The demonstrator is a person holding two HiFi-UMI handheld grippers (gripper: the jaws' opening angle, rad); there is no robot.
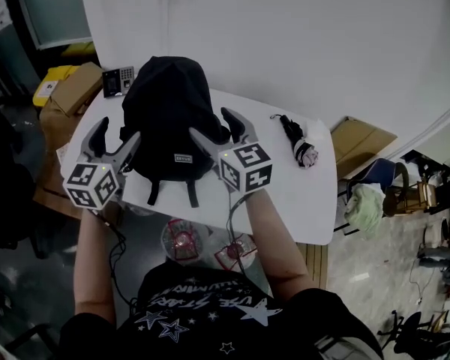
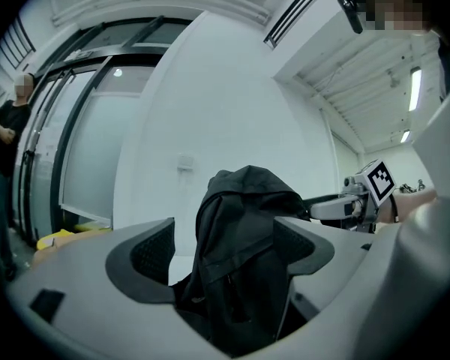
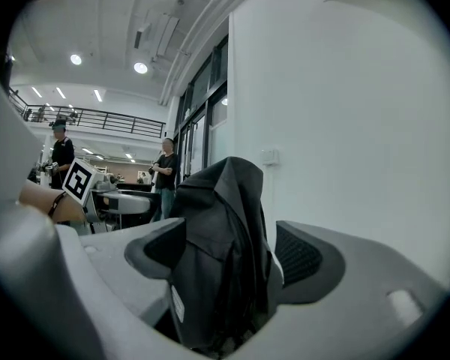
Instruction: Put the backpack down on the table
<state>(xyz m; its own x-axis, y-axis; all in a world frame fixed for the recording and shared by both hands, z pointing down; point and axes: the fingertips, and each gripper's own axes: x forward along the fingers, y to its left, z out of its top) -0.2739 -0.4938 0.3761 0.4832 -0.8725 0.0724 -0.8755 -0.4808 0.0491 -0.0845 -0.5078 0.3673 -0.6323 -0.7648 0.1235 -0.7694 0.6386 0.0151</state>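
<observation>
Left tongs (image 1: 114, 137) & right tongs (image 1: 219, 130) both spread wide, gripping nothing. Backpack (image 1: 169, 100) stands on tabletop (image 1: 300, 193) betw. them. Soft, slumpy fabric, prob. light; I'd pinch a top fold or strap (image 1: 192, 193), not flat sides.

We cannot read the small label (image 1: 183, 157) on the backpack (image 1: 167, 118), which also covers part of the keypad device (image 1: 118, 79) at the table's (image 1: 300, 201) far left. The left gripper (image 2: 225, 238) and right gripper (image 3: 229, 246) each block the backpack's base in their own views. The round things (image 1: 181, 240) under the table's near edge are too dim to name.
</observation>
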